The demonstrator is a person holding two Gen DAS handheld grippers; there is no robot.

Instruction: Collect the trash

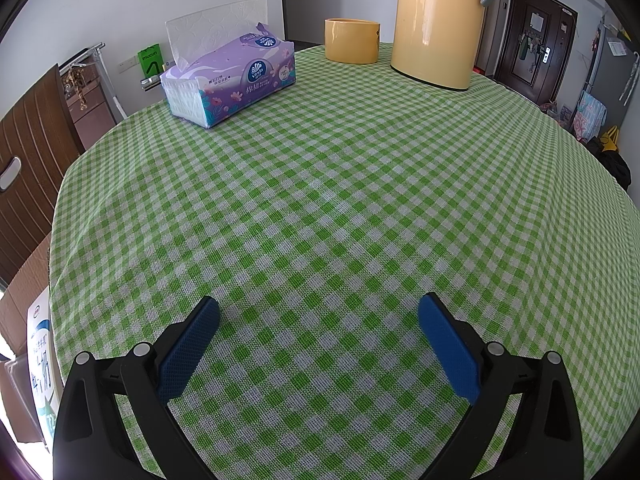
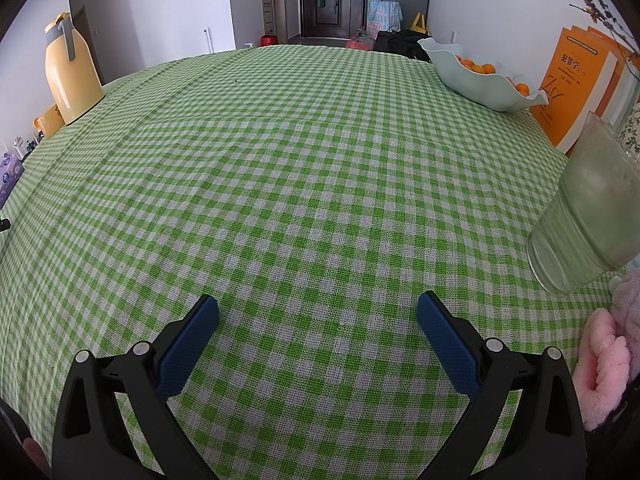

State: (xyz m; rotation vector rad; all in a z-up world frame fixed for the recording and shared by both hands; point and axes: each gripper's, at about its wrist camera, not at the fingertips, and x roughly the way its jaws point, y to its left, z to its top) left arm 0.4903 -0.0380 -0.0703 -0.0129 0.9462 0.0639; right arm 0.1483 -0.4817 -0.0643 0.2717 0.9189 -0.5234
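Note:
No trash shows in either view. My left gripper (image 1: 318, 310) hangs open just above the green checked tablecloth (image 1: 340, 184), nothing between its blue pads (image 1: 188, 352). My right gripper (image 2: 317, 308) is open too, over the same cloth (image 2: 300, 160), with nothing between its fingers. A purple pack of tissues (image 1: 230, 80) lies at the far left of the left wrist view, one white sheet sticking up from it.
A yellow thermos jug (image 1: 438, 20) and a short yellow cup (image 1: 351, 40) stand at the far edge. In the right wrist view a frosted glass (image 2: 586, 216) stands close at right, beyond it a fruit bowl (image 2: 480, 76) with oranges and orange books (image 2: 576, 84). A pink fluffy sleeve (image 2: 606, 364) sits by the right finger.

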